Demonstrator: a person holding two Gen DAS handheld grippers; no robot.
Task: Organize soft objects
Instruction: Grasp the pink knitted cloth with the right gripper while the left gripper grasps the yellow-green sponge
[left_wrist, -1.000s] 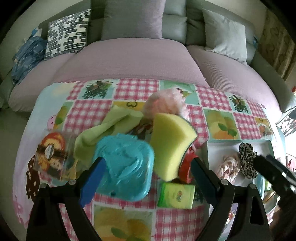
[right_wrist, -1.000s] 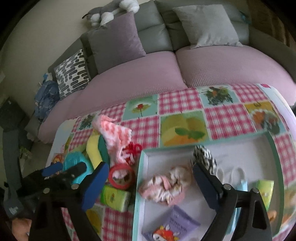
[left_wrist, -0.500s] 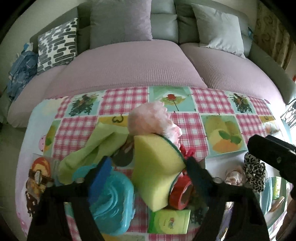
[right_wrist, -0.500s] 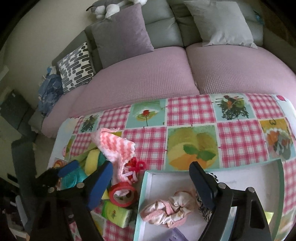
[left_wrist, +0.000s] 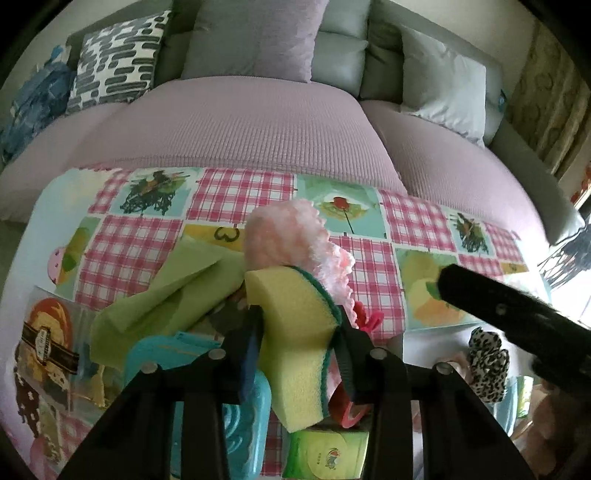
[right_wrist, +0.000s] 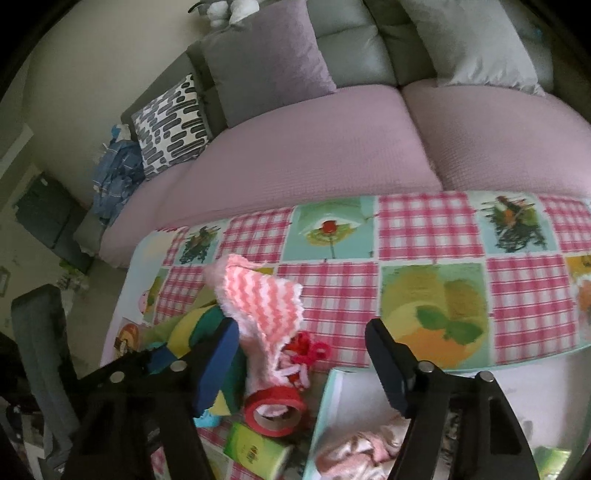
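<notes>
The yellow sponge (left_wrist: 295, 332) stands on edge among the clutter on the checked tablecloth (left_wrist: 236, 192), pinched by the left gripper (left_wrist: 299, 347), whose jaws have just been closing. A pink knitted cloth (right_wrist: 266, 299) lies behind it. The right gripper (right_wrist: 303, 354), closing but spread, hovers over a red tape roll (right_wrist: 275, 408) beside the tray (right_wrist: 325, 402).

Yellow sponge (left_wrist: 295, 332) with green scouring side, upright on edge, beside pink-and-white knitted cloth (right_wrist: 264, 299) on checked tablecloth.
</notes>
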